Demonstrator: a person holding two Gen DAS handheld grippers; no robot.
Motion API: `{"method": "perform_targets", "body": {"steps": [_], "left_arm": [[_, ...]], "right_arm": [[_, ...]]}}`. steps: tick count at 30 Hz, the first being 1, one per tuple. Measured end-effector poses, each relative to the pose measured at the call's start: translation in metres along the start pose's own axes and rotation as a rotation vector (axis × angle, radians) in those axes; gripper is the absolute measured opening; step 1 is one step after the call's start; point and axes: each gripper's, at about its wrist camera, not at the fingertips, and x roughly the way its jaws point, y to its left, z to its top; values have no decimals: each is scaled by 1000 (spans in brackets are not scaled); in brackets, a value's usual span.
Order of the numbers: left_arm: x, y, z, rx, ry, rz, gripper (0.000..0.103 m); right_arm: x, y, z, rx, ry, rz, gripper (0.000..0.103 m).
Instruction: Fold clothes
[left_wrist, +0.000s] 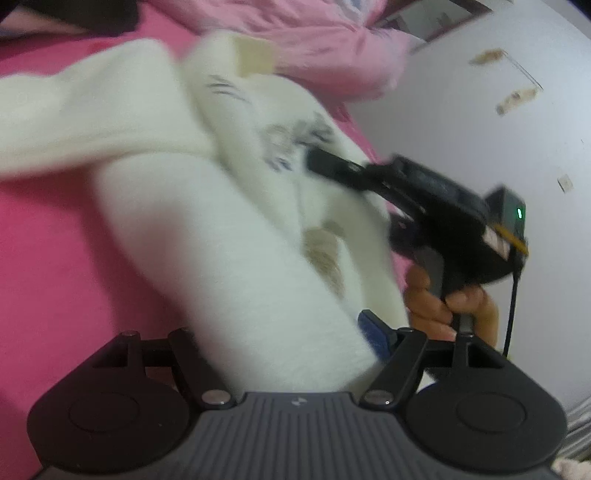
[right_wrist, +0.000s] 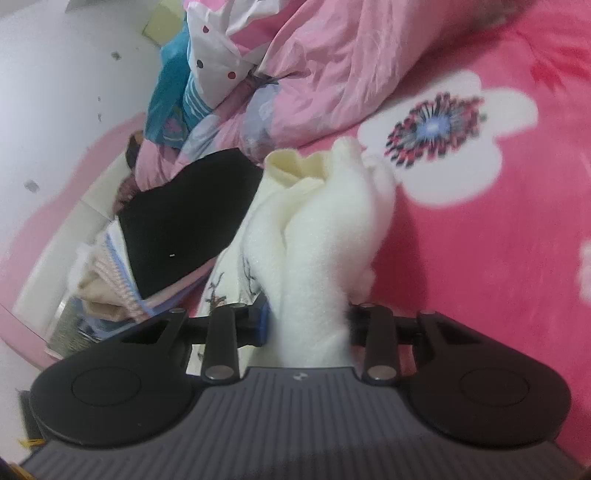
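Observation:
A white fleece garment (left_wrist: 229, 229) with a grey print and a cream ribbed edge (right_wrist: 295, 166) lies bunched over the pink bedsheet (left_wrist: 48, 229). In the left wrist view a thick roll of it fills the gap of my left gripper (left_wrist: 277, 332), with the blue pad (left_wrist: 373, 332) against the cloth. My right gripper (right_wrist: 306, 321) is shut on another bunched fold of the same garment (right_wrist: 325, 240), which stands up between its pads. The left wrist view also shows the right gripper (left_wrist: 317, 162) reaching into the cloth from the right, with a hand (left_wrist: 443, 306) on its handle.
A pink quilt (right_wrist: 351, 66) is heaped at the back of the bed. A stack of folded clothes topped by a black piece (right_wrist: 184, 221) sits to the left, by the pale wall (right_wrist: 55, 92). The sheet has a large white flower print (right_wrist: 443, 140).

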Motion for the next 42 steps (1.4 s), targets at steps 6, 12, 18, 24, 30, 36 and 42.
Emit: {"method": "perform_targets", "body": {"steps": [6, 12, 18, 24, 30, 36, 42], "left_arm": [[46, -31, 38, 77, 0, -52, 72], [108, -40, 78, 32, -20, -72, 72], [143, -27, 88, -32, -17, -71, 75], [102, -16, 64, -29, -58, -43, 77], [28, -19, 38, 85, -189, 83, 79], [-1, -27, 38, 248, -248, 352, 82], [42, -28, 32, 509, -165, 678, 74]], "right_arm": [[-4, 7, 51, -181, -48, -46, 29], [5, -6, 105, -346, -109, -148, 28], [35, -79, 130, -233, -52, -298, 45], [-12, -113, 117, -38, -143, -276, 61], [-113, -100, 78, 151, -340, -79, 62], [-135, -60, 15, 216, -318, 162, 62], [-94, -31, -16, 70, -303, 94, 62]]}}
